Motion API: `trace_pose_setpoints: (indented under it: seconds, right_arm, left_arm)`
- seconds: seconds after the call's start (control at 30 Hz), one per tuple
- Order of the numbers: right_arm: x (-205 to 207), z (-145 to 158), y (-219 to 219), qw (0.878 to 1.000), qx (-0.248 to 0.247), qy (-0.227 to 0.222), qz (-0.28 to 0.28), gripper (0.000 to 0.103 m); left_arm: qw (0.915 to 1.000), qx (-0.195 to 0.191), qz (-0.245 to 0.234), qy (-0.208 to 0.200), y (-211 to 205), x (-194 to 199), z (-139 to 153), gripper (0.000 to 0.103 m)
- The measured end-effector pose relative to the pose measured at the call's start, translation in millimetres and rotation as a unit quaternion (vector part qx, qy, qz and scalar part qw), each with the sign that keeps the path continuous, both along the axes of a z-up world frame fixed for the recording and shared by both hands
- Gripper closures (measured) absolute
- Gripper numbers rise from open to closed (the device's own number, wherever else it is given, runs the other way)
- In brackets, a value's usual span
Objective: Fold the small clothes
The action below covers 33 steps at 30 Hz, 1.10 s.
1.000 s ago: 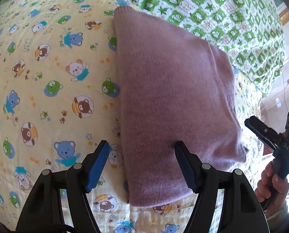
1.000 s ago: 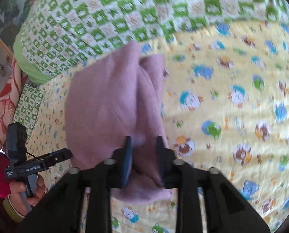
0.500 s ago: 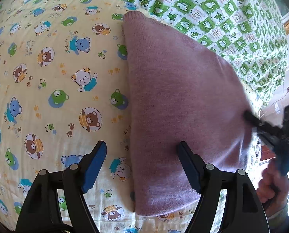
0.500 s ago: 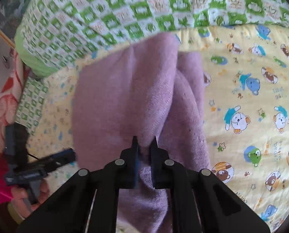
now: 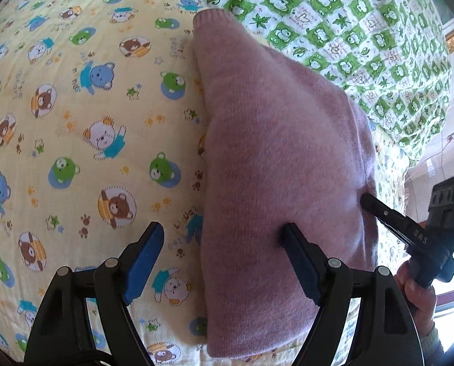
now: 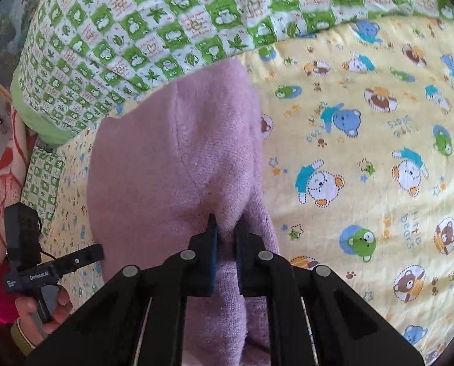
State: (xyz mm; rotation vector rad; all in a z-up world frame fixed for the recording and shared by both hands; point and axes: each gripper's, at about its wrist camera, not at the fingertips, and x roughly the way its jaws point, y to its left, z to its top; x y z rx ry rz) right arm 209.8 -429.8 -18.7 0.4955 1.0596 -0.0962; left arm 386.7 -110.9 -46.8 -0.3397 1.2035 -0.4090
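The purple sweater [image 5: 275, 170] lies folded on a yellow sheet [image 5: 74, 140] printed with cartoon bears, and its long axis runs away from both cameras toward a green-and-white checked quilt [image 5: 364, 30] at the far side of the bed. In the left wrist view the garment is a long, tapering shape: the broad, rounded end sits close to the camera at the bottom of the picture, and the narrow ribbed end points up and slightly left, touching the edge of the quilt. Its left edge is straight and lies flat against the sheet. The left gripper [image 5: 223, 259] stands wide open, with its left blue pad over bare sheet and its right pad resting against the top of the sweater, nothing caught between them. The right gripper [image 5: 379, 210] shows in that view at the garment's right edge, held in a hand [image 5: 416, 296]. From the right wrist view the right gripper [image 6: 225, 238] has its two pads squeezed tight on a raised ridge of the knit at the sweater's near end, so the cloth bunches upward between them and puckers into creases that fan toward the far end. The left gripper [image 6: 83, 256] appears there at the lower left, beside the sweater's edge, with a hand [image 6: 41, 308] around its handle
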Motion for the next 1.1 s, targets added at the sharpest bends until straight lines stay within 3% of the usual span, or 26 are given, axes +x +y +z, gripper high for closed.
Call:
trace_pose_setpoints:
  seconds: [0.1,0.17,0.23,0.43,0.53,0.57,0.67,0.7,0.77,0.87,1.1]
  right_arm:
    - [7.6,13.0,8.0,0.999,-0.032,-0.01,0.008,0.075]
    - [13.4,16.1,11.0,0.998,-0.056,-0.012,0.008,0.041]
    - [18.6,13.8,9.1,0.998,-0.061,-0.016,0.004,0.035]
    - [33.8,-16.4,-9.9,1.0,-0.011,0.01,-0.01,0.035]
    - [34.3,-26.0,-20.6,1.0,0.023,0.007,-0.01,0.033]
    - [35.3,-28.8,-23.3,0.999,0.031,0.008,-0.009,0.032]
    - [35.3,-32.2,-25.8,0.999,0.052,0.004,-0.006,0.031]
    - [35.2,-34.3,-26.0,0.998,0.064,0.006,-0.004,0.032]
    - [34.0,-40.5,-22.6,0.995,0.103,0.005,-0.006,0.053]
    - [31.2,-38.1,-12.2,0.994,0.107,-0.002,-0.01,0.069]
    - [19.9,7.9,23.3,0.991,0.125,-0.051,-0.007,0.073]
  left_arm:
    - [1.0,0.0,0.001,-0.001,-4.0,11.1,2.8,0.022]
    - [1.0,0.001,-0.001,-0.001,-6.2,16.5,4.1,0.022]
    - [1.0,0.0,-0.003,-0.001,-7.5,19.6,3.9,0.022]
    - [0.9999,-0.01,-0.002,0.012,-13.0,30.4,-10.1,0.016]
    - [0.999,-0.037,0.0,0.025,-12.6,35.6,-23.7,0.016]
    - [0.9982,-0.052,0.001,0.029,-12.8,37.7,-28.5,0.018]
    - [0.9946,-0.095,-0.009,0.04,-16.4,39.2,-35.1,0.04]
    - [0.9949,-0.093,-0.007,0.037,-17.8,38.6,-34.3,0.045]
    - [0.9959,-0.087,-0.015,0.022,-19.5,35.5,-29.9,0.058]
    - [0.9951,-0.096,-0.021,0.012,-13.5,28.9,-18.2,0.067]
    - [0.995,-0.094,-0.011,-0.033,23.2,-0.4,30.2,0.07]
